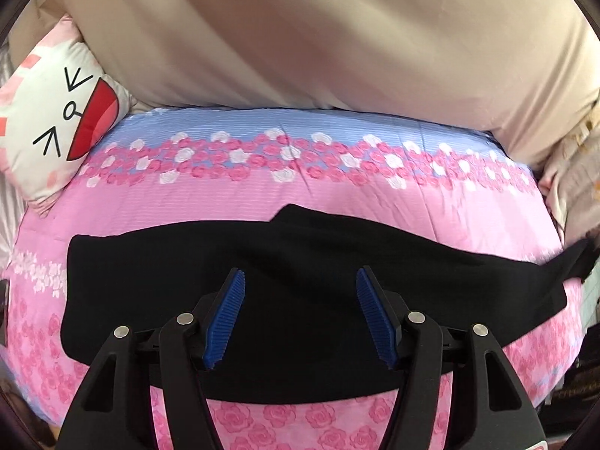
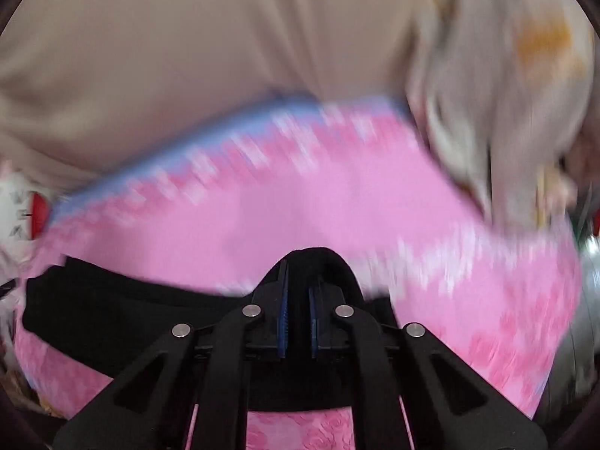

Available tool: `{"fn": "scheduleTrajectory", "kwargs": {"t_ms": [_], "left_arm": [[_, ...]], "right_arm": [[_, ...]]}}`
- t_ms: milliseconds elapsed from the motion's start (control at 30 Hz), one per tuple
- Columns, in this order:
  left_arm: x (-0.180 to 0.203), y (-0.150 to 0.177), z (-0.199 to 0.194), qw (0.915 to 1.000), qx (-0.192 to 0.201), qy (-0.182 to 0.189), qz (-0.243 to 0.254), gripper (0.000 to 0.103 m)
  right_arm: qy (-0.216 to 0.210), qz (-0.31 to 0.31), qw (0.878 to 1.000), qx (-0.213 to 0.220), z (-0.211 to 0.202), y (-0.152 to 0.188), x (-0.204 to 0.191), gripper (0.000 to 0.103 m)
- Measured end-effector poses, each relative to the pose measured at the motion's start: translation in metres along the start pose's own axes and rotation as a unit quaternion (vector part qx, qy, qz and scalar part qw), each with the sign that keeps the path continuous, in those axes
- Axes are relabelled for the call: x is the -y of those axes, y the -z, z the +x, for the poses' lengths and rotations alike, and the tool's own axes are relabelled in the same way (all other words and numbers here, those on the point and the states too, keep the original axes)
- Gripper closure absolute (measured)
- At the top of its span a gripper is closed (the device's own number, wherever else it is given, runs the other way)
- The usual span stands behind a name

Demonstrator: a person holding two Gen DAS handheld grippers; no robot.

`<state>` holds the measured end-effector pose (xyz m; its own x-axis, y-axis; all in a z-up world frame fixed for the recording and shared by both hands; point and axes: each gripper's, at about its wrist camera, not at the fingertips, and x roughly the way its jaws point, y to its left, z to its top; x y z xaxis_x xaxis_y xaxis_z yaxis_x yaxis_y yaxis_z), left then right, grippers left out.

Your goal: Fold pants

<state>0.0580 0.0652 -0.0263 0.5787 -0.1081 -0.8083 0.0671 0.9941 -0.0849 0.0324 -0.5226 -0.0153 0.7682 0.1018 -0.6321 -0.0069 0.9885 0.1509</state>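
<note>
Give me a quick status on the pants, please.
Left gripper open, empty. Right gripper shut on pants. Pants on bedspread, nothing in the way.

Matt black cloth pants, smooth printed cotton bedcover

Pink floral bedsheet lay bare betw. black pants & beige duvet: free room. Cartoon pillow blocked pants' far-left side; beige duvet walled sheet's far edge; patterned bedding crowded right.
</note>
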Motion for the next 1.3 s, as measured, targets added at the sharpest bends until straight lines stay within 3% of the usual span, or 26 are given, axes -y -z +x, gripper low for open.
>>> {"fn": "scheduleTrajectory", "kwargs": {"t_ms": [67, 133, 167, 200, 233, 267, 300, 400, 433, 567, 667, 733, 767, 800, 933, 967, 1033, 1067, 1167, 1233, 1300], "left_arm": [[-0.003, 0.006, 0.001, 0.9999, -0.009, -0.01, -0.001, 0.043], [-0.003, 0.014, 0.006, 0.9996, -0.017, -0.025, 0.002, 0.043], [-0.003, 0.016, 0.007, 0.9994, -0.022, -0.027, 0.0, 0.043], [-0.003, 0.019, 0.011, 0.9992, -0.029, -0.029, -0.003, 0.043], [-0.003, 0.021, 0.015, 0.9988, -0.038, -0.031, -0.007, 0.043], [-0.003, 0.023, 0.018, 0.9985, -0.044, -0.032, -0.006, 0.043], [0.0, 0.024, 0.019, 0.9982, -0.047, -0.038, -0.005, 0.043], [0.007, 0.025, 0.024, 0.9977, -0.059, -0.033, 0.0, 0.043], [0.013, 0.024, 0.028, 0.9975, -0.064, -0.029, 0.004, 0.043], [0.038, 0.016, 0.036, 0.9977, -0.065, -0.012, 0.015, 0.043], [0.051, 0.011, 0.037, 0.998, -0.061, -0.004, 0.016, 0.043], [0.056, 0.009, 0.035, 0.9982, -0.057, -0.008, 0.019, 0.043], [0.057, 0.009, 0.034, 0.9982, -0.056, -0.01, 0.02, 0.042], [0.057, 0.009, 0.033, 0.9981, -0.056, -0.017, 0.019, 0.042], [0.04, 0.018, 0.028, 0.9971, -0.055, -0.053, -0.003, 0.036], [0.034, 0.022, 0.028, 0.9964, -0.056, -0.064, -0.007, 0.036], [0.021, 0.032, 0.034, 0.9941, -0.068, -0.082, -0.02, 0.036], [0.013, 0.037, 0.037, 0.9928, -0.075, -0.09, -0.024, 0.036], [-0.008, 0.047, 0.037, 0.9878, -0.08, -0.131, -0.025, 0.036], [-0.029, 0.053, 0.034, 0.9851, -0.078, -0.149, -0.036, 0.036], [-0.049, 0.059, 0.035, 0.9821, -0.082, -0.159, -0.058, 0.036]], "right_arm": [[0.017, -0.048, 0.998, -0.02, -0.012, 0.014, 0.007, 0.094], [0.077, -0.064, 0.988, -0.119, 0.012, 0.065, 0.038, 0.077], [0.104, -0.052, 0.978, -0.171, 0.025, 0.092, 0.057, 0.05], [0.149, -0.034, 0.961, -0.229, 0.038, 0.123, 0.078, 0.048], [0.179, -0.014, 0.95, -0.255, 0.041, 0.14, 0.092, 0.048], [0.19, 0.016, 0.949, -0.253, 0.036, 0.148, 0.101, 0.048], [0.184, 0.065, 0.956, -0.219, 0.023, 0.149, 0.108, 0.048], [0.138, 0.173, 0.966, -0.131, 0.003, 0.129, 0.11, 0.048], [0.124, 0.18, 0.968, -0.121, 0.006, 0.121, 0.109, 0.048], [0.091, 0.155, 0.976, -0.121, 0.05, 0.088, 0.095, 0.048], [0.077, 0.109, 0.979, -0.155, 0.095, 0.083, 0.076, 0.052], [0.086, 0.063, 0.977, -0.183, 0.119, 0.087, 0.064, 0.076], [0.095, 0.032, 0.977, -0.188, 0.124, 0.087, 0.056, 0.095], [0.101, 0.01, 0.978, -0.182, 0.123, 0.083, 0.049, 0.096], [0.132, -0.007, 0.984, -0.116, 0.102, 0.055, 0.053, 0.097], [0.144, -0.008, 0.982, -0.118, 0.107, 0.056, 0.06, 0.094], [0.192, -0.007, 0.963, -0.191, 0.14, 0.076, 0.08, 0.091], [0.196, 0.0, 0.957, -0.213, 0.145, 0.081, 0.085, 0.091], [0.219, 0.049, 0.963, -0.147, 0.103, 0.071, 0.083, 0.09], [0.208, 0.054, 0.971, -0.105, 0.079, 0.054, 0.057, 0.09], [0.145, 0.013, 0.984, -0.106, 0.082, 0.036, 0.007, 0.09]]}}
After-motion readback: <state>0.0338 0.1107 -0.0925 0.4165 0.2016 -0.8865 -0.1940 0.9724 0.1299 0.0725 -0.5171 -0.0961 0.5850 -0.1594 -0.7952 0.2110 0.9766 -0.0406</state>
